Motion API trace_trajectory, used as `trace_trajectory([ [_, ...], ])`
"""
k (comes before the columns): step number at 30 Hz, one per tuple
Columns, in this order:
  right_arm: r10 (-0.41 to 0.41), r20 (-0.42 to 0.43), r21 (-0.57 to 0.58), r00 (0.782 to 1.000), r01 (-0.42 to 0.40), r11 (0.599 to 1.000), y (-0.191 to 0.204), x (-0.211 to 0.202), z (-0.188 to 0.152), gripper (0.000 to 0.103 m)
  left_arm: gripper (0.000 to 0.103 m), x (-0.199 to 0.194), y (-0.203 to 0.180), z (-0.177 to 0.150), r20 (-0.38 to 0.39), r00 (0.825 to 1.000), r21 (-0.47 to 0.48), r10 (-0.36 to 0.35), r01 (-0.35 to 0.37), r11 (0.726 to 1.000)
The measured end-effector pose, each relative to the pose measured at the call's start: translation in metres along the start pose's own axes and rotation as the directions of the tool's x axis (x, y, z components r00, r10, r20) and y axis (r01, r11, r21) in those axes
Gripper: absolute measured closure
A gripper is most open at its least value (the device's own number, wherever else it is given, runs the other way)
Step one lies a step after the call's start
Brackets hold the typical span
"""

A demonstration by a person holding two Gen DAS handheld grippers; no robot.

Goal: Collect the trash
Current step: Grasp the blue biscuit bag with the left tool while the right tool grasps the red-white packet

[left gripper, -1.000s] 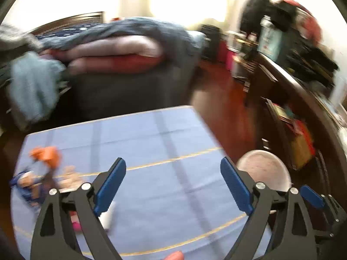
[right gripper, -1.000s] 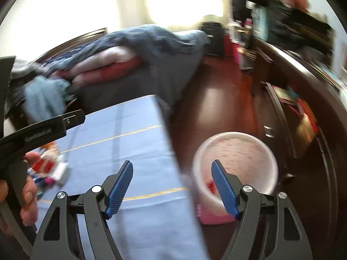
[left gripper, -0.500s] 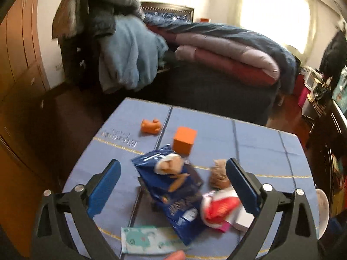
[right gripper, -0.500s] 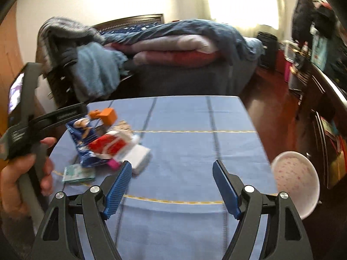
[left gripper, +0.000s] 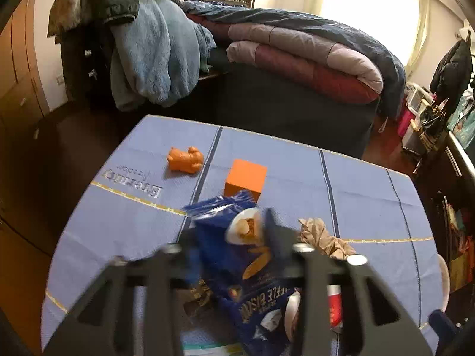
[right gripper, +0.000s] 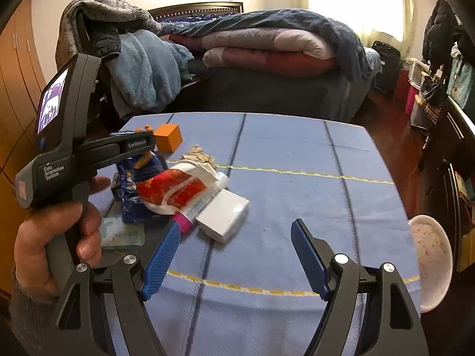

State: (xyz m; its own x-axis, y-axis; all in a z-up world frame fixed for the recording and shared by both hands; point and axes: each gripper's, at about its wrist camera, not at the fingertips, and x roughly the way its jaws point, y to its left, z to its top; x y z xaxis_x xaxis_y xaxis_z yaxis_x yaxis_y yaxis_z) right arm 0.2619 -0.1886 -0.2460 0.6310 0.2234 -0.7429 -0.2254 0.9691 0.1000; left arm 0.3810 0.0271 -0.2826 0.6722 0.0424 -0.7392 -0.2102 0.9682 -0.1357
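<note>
A pile of trash lies on the blue tablecloth (right gripper: 297, 154): a blue snack bag (left gripper: 234, 246), a crumpled brown paper (left gripper: 323, 237), a red and white wrapper (right gripper: 175, 190), a tube with a pink cap (right gripper: 193, 212), a white box (right gripper: 222, 216) and a green tissue pack (right gripper: 121, 234). My left gripper (left gripper: 228, 237) is blurred, its jaws narrowed around the blue snack bag (right gripper: 133, 178). My right gripper (right gripper: 234, 255) is open and empty above the cloth, right of the pile. A pink-speckled bin (right gripper: 430, 258) stands off the table's right edge.
An orange cube (left gripper: 245, 179) and an orange toy bear (left gripper: 185, 160) sit beyond the pile. A bed with folded quilts (left gripper: 297, 53) stands behind the table. A dark cabinet (right gripper: 454, 160) lines the right side.
Both views swung left from the bin to the trash pile. My left gripper moved down onto the blue snack bag and its jaws narrowed. My right gripper stayed open.
</note>
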Motion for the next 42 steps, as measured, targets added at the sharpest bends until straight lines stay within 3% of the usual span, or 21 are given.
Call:
trace_trajectory([
  [1, 0.004, -0.002, 0.000, 1.000, -0.004, 1.000, 0.003, 0.002, 0.002, 0.026, 0.096, -0.001, 0.002, -0.001, -0.001, 1.000, -0.009, -0.012, 0.012, 1.000],
  [3, 0.021, -0.004, -0.006, 1.000, -0.021, 1.000, 0.010, 0.008, 0.005, 0.027, 0.096, -0.006, 0.009, 0.000, 0.006, 0.999, -0.032, -0.050, 0.050, 0.998],
  [9, 0.078, -0.003, -0.029, 0.997, -0.079, 0.997, 0.035, 0.022, 0.015, 0.027, 0.096, -0.042, 0.037, 0.013, 0.105, 0.992, -0.092, -0.068, 0.077, 0.993],
  [14, 0.121, -0.024, -0.024, 0.992, -0.121, 0.992, 0.056, 0.041, 0.020, 0.027, 0.095, -0.070, 0.062, 0.020, 0.174, 0.984, -0.122, -0.030, 0.052, 0.991],
  [20, 0.116, -0.059, -0.006, 0.992, -0.116, 0.993, 0.071, 0.064, 0.021, 0.046, 0.095, -0.081, 0.079, 0.018, 0.181, 0.983, -0.135, -0.011, 0.035, 0.990],
  [22, 0.108, -0.064, -0.005, 0.992, -0.108, 0.994, 0.073, 0.068, 0.021, 0.062, 0.095, -0.080, 0.083, 0.017, 0.178, 0.984, -0.137, -0.008, 0.033, 0.990],
  [27, 0.109, -0.037, -0.013, 0.993, -0.109, 0.994, 0.071, 0.062, 0.021, 0.079, 0.095, -0.080, 0.088, 0.017, 0.174, 0.985, -0.142, -0.019, 0.044, 0.989],
  [35, 0.134, 0.018, -0.004, 0.991, -0.134, 0.991, 0.054, 0.027, 0.019, 0.079, 0.095, -0.095, 0.078, 0.015, 0.193, 0.980, -0.124, -0.037, 0.061, 0.990],
  [42, 0.139, 0.053, 0.033, 0.989, -0.141, 0.989, 0.022, -0.010, 0.010, 0.079, 0.095, -0.121, 0.050, 0.009, 0.211, 0.973, -0.082, -0.093, 0.113, 0.990],
])
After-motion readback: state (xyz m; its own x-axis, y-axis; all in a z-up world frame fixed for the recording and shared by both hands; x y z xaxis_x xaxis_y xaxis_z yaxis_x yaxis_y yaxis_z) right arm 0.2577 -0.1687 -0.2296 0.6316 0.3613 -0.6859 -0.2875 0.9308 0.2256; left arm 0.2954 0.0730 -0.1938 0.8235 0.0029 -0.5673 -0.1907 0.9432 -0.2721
